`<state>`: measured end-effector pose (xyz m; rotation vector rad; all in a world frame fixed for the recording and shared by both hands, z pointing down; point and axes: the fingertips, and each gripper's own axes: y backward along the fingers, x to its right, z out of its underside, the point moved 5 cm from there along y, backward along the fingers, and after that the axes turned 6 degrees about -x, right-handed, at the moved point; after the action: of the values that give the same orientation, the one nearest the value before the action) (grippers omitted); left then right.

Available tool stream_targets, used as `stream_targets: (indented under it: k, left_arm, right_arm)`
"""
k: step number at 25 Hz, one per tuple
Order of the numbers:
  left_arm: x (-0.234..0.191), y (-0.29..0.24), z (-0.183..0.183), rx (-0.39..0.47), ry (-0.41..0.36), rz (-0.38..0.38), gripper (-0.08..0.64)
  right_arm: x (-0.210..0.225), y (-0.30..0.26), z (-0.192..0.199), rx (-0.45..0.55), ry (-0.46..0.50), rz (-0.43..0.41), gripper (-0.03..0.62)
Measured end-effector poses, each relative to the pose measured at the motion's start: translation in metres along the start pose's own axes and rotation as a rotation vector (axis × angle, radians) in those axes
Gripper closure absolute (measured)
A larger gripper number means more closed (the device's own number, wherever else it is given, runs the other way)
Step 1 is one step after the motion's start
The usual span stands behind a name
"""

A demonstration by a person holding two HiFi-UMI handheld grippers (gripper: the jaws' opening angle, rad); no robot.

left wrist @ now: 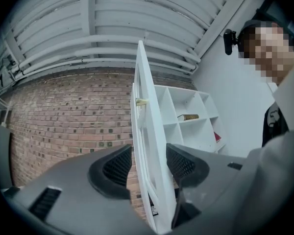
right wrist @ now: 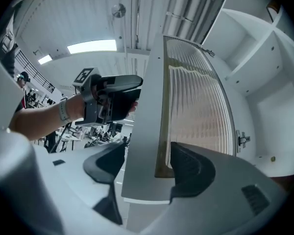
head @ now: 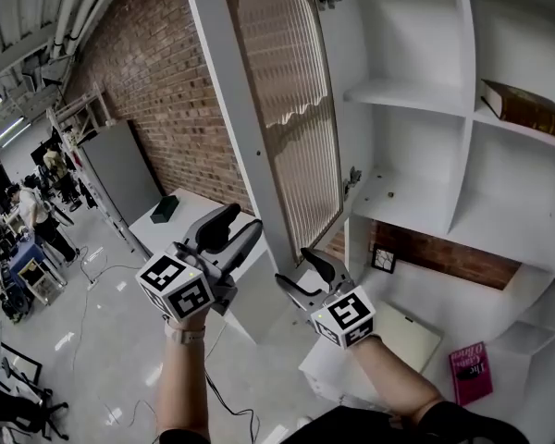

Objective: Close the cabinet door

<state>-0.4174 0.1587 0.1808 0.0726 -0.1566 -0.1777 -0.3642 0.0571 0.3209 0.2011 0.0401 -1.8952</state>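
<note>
The cabinet door (head: 287, 118) is seen swung wide open from the white cabinet (head: 416, 95). Its lower part is straddled by the left gripper (head: 233, 232) and the right gripper (head: 307, 268), both sets of fingers spread apart, nothing clamped

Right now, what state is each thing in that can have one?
White cabinet door with ribbed glass panel: open, swung wide out.
Left gripper: open, door's edge between its jaws.
Right gripper: open, door's frame between its jaws.
Brown book on the shelf: closed, lying flat.
Magenta book below: closed, lying flat.
</note>
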Motion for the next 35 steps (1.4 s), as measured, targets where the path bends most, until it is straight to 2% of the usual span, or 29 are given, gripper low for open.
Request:
stream_targets:
  k: [4,13,18,23,35]
  left_arm:
    - [-0.004,-0.001,0.0,0.021,0.002,0.055,0.345]
    - [-0.007,-0.003,0.001,0.048,0.018,0.106,0.345]
    - [-0.001,-0.002,0.002,0.061,0.026,0.105,0.35]
    - [0.01,-0.002,0.001,0.067,0.027,0.094,0.388]
    - [0.056,-0.014,-0.001,0.069,0.02,0.069,0.445]
  right_arm:
    - [0.0,-0.009,0.001,-0.005,0.018,0.022,0.314]
    - [-0.003,-0.01,0.0,0.019,0.02,0.051,0.312]
    - [-0.003,-0.005,0.0,0.018,0.004,0.047,0.313]
    - [-0.001,0.005,0.0,0.011,-0.023,0.05,0.316]
    - [0.005,0.045,-0.001,0.011,-0.015,0.075,0.321]
